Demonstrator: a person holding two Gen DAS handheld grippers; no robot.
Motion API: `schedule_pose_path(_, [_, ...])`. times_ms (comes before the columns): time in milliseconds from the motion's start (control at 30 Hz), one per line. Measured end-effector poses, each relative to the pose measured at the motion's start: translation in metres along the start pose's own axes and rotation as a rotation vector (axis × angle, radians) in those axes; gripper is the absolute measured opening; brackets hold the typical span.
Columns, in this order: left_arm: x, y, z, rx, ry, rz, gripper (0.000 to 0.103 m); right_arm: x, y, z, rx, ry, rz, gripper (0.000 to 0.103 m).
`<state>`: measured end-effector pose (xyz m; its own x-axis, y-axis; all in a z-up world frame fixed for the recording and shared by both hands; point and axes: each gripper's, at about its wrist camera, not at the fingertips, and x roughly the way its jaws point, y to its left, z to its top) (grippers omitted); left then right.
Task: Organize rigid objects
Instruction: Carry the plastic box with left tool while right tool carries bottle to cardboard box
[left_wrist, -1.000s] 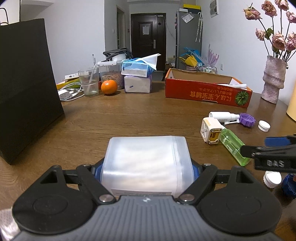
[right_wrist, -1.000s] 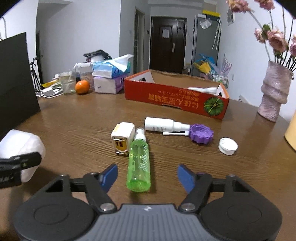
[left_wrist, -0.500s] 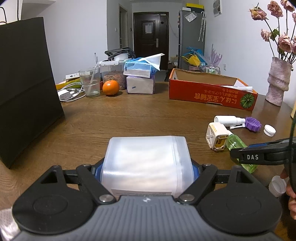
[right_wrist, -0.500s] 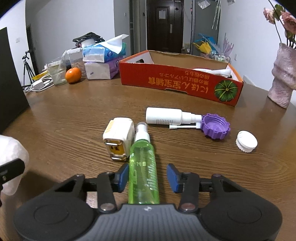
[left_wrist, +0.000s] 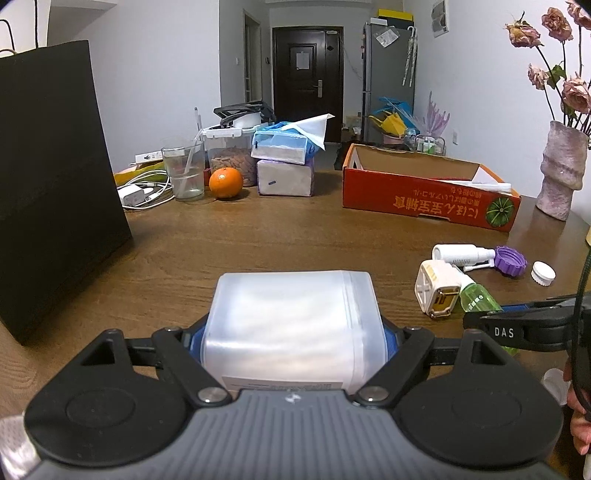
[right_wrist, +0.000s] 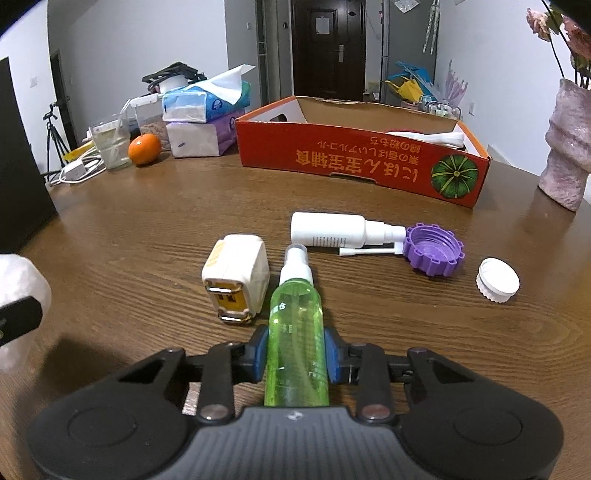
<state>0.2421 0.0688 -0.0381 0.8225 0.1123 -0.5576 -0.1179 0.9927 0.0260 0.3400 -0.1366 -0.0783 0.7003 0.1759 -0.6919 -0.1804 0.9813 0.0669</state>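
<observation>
My left gripper (left_wrist: 293, 334) is shut on a translucent white plastic container (left_wrist: 291, 317), held just above the brown table (left_wrist: 277, 243). A green spray bottle (right_wrist: 295, 317) lies on the table, nozzle pointing away. My right gripper (right_wrist: 295, 354) is shut on it, its blue pads pressing both sides of the body. In the left wrist view the right gripper (left_wrist: 517, 328) shows at the right edge, over the green bottle (left_wrist: 478, 297). Beside the bottle lie a white plug adapter (right_wrist: 236, 280), a white spray bottle (right_wrist: 332, 230), a purple cap (right_wrist: 432, 254) and a white cap (right_wrist: 496, 280).
A red cardboard box (right_wrist: 351, 162), open on top, stands beyond the small items. A black paper bag (left_wrist: 48, 184) stands at the left. At the back are an orange (left_wrist: 225, 182), a glass (left_wrist: 184, 170) and tissue packs (left_wrist: 284, 162). A vase (left_wrist: 563, 173) stands at the right.
My right gripper moved forward around the green spray bottle and closed its jaws onto it. The left gripper kept still with the white container.
</observation>
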Motion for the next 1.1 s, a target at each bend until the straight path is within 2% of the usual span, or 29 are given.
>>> schedule_pose_path(467, [0.006,-0.019,0.023,-0.002,-0.014,-0.019,0.083,-0.018,-0.02,0.009,0.051,-0.063,0.047,0.03])
schedule_pose_path(1100, [0.037,-0.06,0.087,-0.06,-0.086,-0.071,0.083,-0.037,-0.058,0.05,0.112,-0.244,0.095,0.03])
